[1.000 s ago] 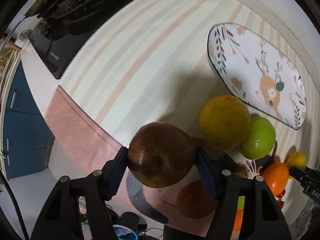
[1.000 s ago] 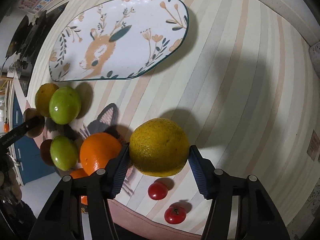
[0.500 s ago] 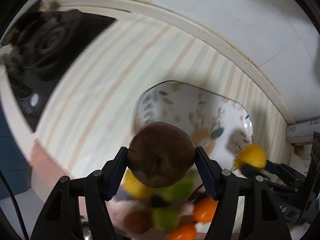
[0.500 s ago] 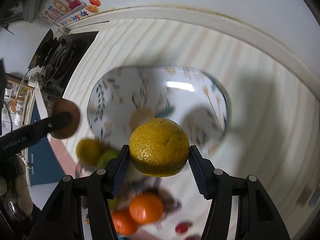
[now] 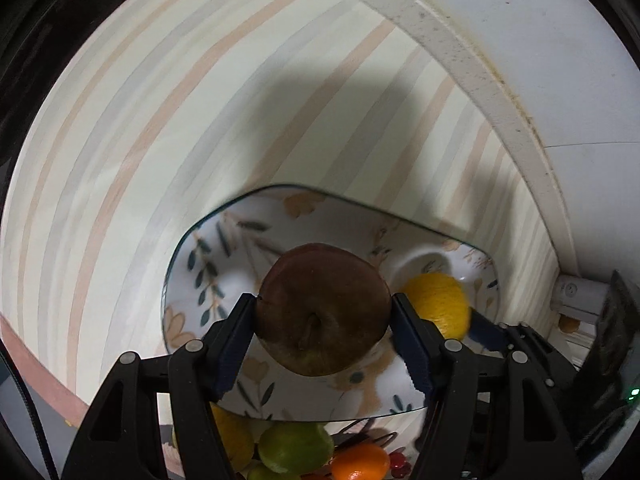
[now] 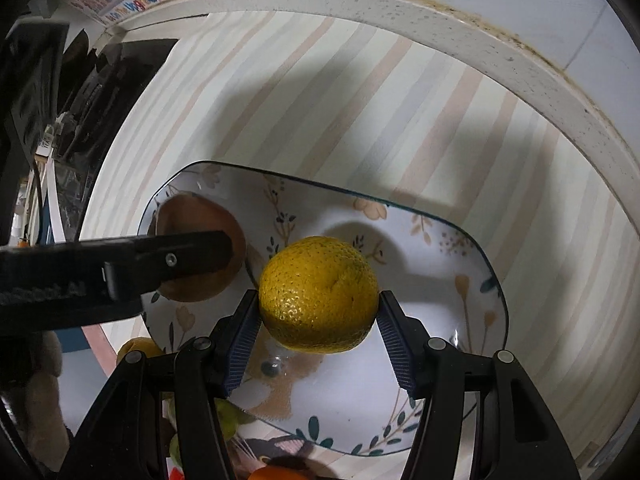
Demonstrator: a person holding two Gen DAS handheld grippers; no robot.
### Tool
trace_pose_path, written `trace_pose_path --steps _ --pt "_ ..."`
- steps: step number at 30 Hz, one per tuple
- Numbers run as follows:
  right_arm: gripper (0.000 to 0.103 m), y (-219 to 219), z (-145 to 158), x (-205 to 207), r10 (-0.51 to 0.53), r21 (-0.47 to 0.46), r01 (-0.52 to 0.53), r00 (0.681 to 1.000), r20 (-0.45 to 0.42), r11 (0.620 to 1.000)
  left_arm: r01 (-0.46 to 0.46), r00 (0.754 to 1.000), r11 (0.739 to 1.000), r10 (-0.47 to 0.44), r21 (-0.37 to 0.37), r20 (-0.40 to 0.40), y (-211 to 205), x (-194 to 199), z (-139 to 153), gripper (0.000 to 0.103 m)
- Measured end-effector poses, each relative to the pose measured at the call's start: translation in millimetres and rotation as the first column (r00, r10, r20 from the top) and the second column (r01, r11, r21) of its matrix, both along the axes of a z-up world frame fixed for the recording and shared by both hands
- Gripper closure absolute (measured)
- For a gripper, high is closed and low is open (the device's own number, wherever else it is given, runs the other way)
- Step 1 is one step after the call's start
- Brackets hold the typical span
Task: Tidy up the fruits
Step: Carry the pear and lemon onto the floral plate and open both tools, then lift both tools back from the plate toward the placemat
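My left gripper (image 5: 323, 322) is shut on a dark brown apple (image 5: 323, 308) and holds it over the left part of the deer-patterned plate (image 5: 200, 248). My right gripper (image 6: 318, 312) is shut on a yellow-green citrus fruit (image 6: 318, 294) and holds it over the middle of the same plate (image 6: 472, 280). In the right wrist view the left gripper (image 6: 120, 264) reaches in from the left with the apple (image 6: 192, 220). In the left wrist view the citrus fruit (image 5: 438, 304) shows at the right, over the plate.
Several loose fruits lie on the striped mat in front of the plate: a green fruit (image 5: 294, 448), an orange (image 5: 360, 462), a yellow one (image 5: 236, 440). A black stove (image 6: 104, 76) is at the far left. A raised white ledge (image 6: 440, 28) borders the mat behind.
Both grippers have lifted their fruits off the mat and carried them forward over the plate. The loose fruits now lie below and behind the grippers.
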State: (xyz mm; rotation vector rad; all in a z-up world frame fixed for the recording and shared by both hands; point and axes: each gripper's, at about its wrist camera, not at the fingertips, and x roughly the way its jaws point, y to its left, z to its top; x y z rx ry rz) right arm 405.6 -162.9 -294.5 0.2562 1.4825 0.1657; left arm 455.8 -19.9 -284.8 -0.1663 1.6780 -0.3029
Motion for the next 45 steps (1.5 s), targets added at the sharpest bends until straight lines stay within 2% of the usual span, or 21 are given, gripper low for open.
trace_pose_path --steps 5,6,7,10,11,12,13,18,21,25,28,32,37,45 --pt "0.040 -3 -7 6 -0.009 0.018 0.010 1.000 -0.021 1.000 0.012 1.000 0.999 -0.011 0.029 -0.028 -6 6 -3 0.037" --pt "0.035 -3 -6 9 -0.011 0.027 0.011 1.000 -0.023 1.000 0.013 1.000 0.999 -0.013 0.036 -0.025 -5 5 -2 0.037" --pt "0.026 -3 -6 11 -0.016 0.027 0.017 0.999 -0.028 0.999 0.014 1.000 0.999 -0.013 0.043 -0.020 -9 7 -3 0.038" --pt "0.021 -9 4 9 -0.035 0.028 0.036 0.999 -0.025 0.999 0.012 1.000 0.998 -0.011 0.061 -0.007 -11 8 -1 0.037" --pt "0.020 -12 7 8 -0.041 0.023 0.042 0.999 -0.022 0.999 0.005 1.000 0.998 -0.005 0.056 -0.001 -10 7 1 0.029" --pt "0.015 -15 11 6 -0.048 0.013 0.048 0.999 -0.021 0.999 -0.002 1.000 0.998 0.002 0.060 0.003 -8 6 4 0.019" --pt "0.009 -15 12 6 -0.052 0.003 0.052 0.998 -0.021 0.999 -0.004 1.000 0.998 0.003 0.063 0.017 -5 5 8 0.017" --pt "0.009 -23 24 -15 -0.080 -0.067 0.078 0.996 -0.028 0.995 0.012 0.996 0.995 -0.021 0.101 0.082 1 -6 32 0.017" --pt "0.008 -29 30 -30 -0.087 -0.088 0.085 0.996 -0.027 0.993 0.026 0.990 0.987 -0.048 0.161 0.134 7 -14 48 0.017" --pt "0.008 -31 44 -50 -0.081 -0.126 0.080 0.997 -0.001 0.989 0.027 0.967 0.964 -0.092 0.266 0.236 6 -39 69 0.017" --pt "0.008 -34 57 -68 -0.077 -0.145 0.079 0.997 0.020 0.986 0.016 0.952 0.957 -0.103 0.288 0.290 12 -60 81 0.017" --pt "0.008 -33 78 -86 -0.068 -0.170 0.079 0.995 0.070 0.982 -0.010 0.930 0.953 -0.102 0.301 0.352 14 -86 98 0.017" --pt "0.008 -28 107 -110 -0.053 -0.175 0.077 0.990 0.134 0.982 -0.041 0.890 0.952 -0.104 0.303 0.445 14 -120 125 0.017" --pt "0.008 -23 160 -159 -0.031 -0.151 0.068 0.972 0.232 0.986 -0.052 0.840 0.959 -0.110 0.280 0.532 20 -174 169 0.017"
